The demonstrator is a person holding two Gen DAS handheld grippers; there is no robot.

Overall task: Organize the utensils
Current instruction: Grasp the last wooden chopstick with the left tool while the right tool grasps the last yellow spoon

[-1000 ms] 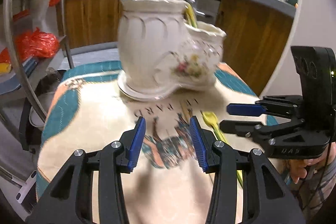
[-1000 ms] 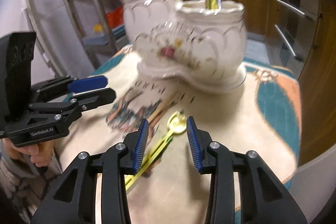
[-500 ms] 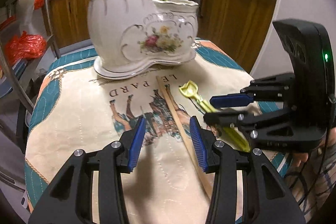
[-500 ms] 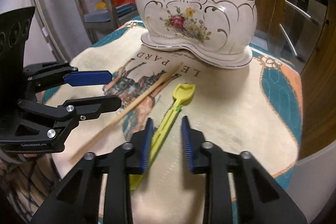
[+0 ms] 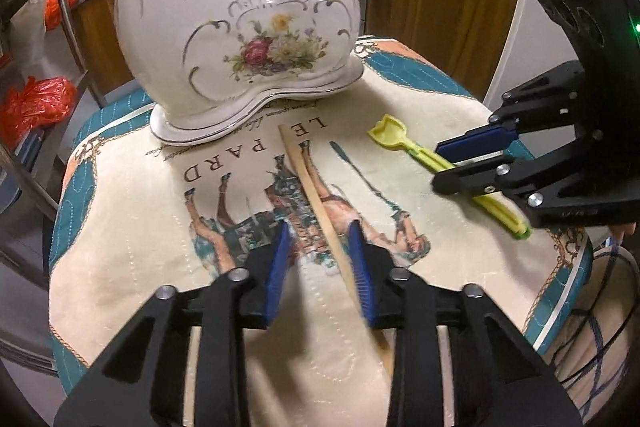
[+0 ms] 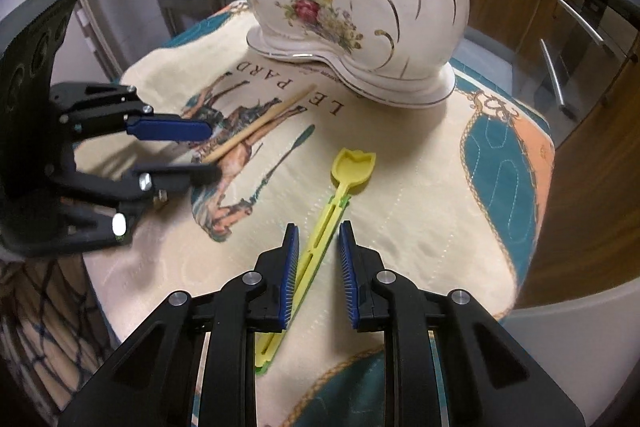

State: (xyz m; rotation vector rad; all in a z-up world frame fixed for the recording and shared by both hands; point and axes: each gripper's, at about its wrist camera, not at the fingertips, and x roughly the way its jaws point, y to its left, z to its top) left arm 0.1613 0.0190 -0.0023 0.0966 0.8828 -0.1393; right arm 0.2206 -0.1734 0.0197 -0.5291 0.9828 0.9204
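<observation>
While both lie on the printed cloth (image 5: 132, 227) before the white floral ceramic holder (image 5: 240, 39), left gripper (image 5: 318, 259) closes, unclamped, around the wooden chopstick (image 5: 316, 195); right gripper (image 6: 318, 259) straddles the yellow plastic spoon (image 6: 340, 187), pads apart.

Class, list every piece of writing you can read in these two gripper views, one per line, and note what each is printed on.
"LE PARD" – large dark letters on the printed tablecloth, in front of the ceramic utensil holder.
A line of small script just above it, along the holder's base: too small to read.
Small lettering on the right gripper body: blurred, unreadable.
</observation>
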